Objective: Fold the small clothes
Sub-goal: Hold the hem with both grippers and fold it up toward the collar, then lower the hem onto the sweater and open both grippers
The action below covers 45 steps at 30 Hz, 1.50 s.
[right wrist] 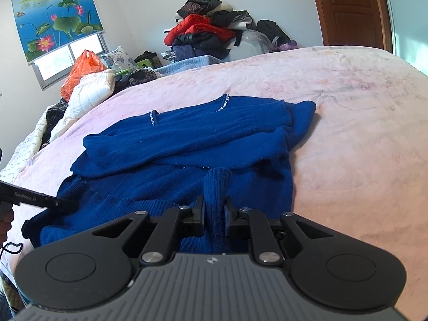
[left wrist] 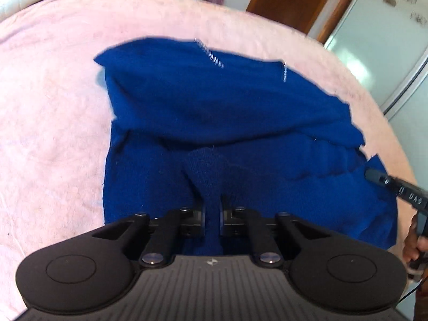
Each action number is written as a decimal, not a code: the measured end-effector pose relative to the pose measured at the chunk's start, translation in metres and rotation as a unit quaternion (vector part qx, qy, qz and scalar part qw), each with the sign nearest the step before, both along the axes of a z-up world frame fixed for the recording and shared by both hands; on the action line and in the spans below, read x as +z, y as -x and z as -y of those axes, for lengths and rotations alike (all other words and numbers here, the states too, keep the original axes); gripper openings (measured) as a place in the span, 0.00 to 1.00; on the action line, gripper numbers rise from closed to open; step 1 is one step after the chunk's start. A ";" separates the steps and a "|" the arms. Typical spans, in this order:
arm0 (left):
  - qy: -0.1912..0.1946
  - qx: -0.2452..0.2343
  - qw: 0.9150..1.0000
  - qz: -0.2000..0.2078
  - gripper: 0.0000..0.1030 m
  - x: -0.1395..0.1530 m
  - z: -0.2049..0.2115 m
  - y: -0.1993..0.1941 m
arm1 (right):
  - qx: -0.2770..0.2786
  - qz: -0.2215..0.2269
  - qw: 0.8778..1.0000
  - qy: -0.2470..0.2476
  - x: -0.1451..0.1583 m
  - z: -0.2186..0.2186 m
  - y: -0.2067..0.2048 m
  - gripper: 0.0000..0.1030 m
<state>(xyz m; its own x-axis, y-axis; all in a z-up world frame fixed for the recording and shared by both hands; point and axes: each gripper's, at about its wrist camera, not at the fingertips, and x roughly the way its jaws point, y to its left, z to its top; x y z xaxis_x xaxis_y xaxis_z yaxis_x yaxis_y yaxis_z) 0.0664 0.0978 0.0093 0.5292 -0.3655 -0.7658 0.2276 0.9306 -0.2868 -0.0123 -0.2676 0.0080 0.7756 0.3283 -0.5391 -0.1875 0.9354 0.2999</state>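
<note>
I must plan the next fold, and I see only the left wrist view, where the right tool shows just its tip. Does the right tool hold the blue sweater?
Observer: Yes. The right tool is shut on a raised ridge of the blue sweater, at its near edge.
Operator: Past the far edge of the bed I see only dark shapes. What is there?
Observer: A pile of clothes, mostly red and black, heaped against the wall.
Operator: And where is my left tool, seen from that side?
Observer: The left tool comes in from the left, with its tip at the sweater's near left part.
</note>
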 end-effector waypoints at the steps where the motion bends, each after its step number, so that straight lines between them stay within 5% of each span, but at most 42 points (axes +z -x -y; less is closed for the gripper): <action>1: -0.008 -0.004 1.000 0.018 0.08 0.006 0.003 0.005 | -0.002 0.005 1.000 0.000 0.002 0.001 0.001 0.16; 9: -0.041 0.018 0.988 0.147 0.08 0.062 0.019 0.020 | -0.010 0.067 0.997 0.023 0.031 -0.003 0.002 0.13; 16: -0.066 0.045 0.976 0.201 0.08 0.085 0.025 0.003 | -0.022 0.107 0.993 0.037 0.055 0.002 -0.016 0.13; 29: -0.086 0.061 0.967 0.230 0.08 0.099 0.024 -0.058 | -0.032 0.137 0.989 0.036 0.077 0.001 -0.088 0.13; 45: -0.139 0.073 0.968 0.197 0.08 0.041 0.033 -0.138 | -0.032 0.079 0.995 0.058 0.041 -0.014 -0.190 0.13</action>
<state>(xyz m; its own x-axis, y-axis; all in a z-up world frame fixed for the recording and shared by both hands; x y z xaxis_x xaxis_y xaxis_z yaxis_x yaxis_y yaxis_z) 0.2049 0.0649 0.0504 0.8309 -0.0745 -0.5514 0.1294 0.9897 0.0613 0.1775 -0.2531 0.0490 0.8706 0.2181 -0.4410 -0.1624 0.9735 0.1609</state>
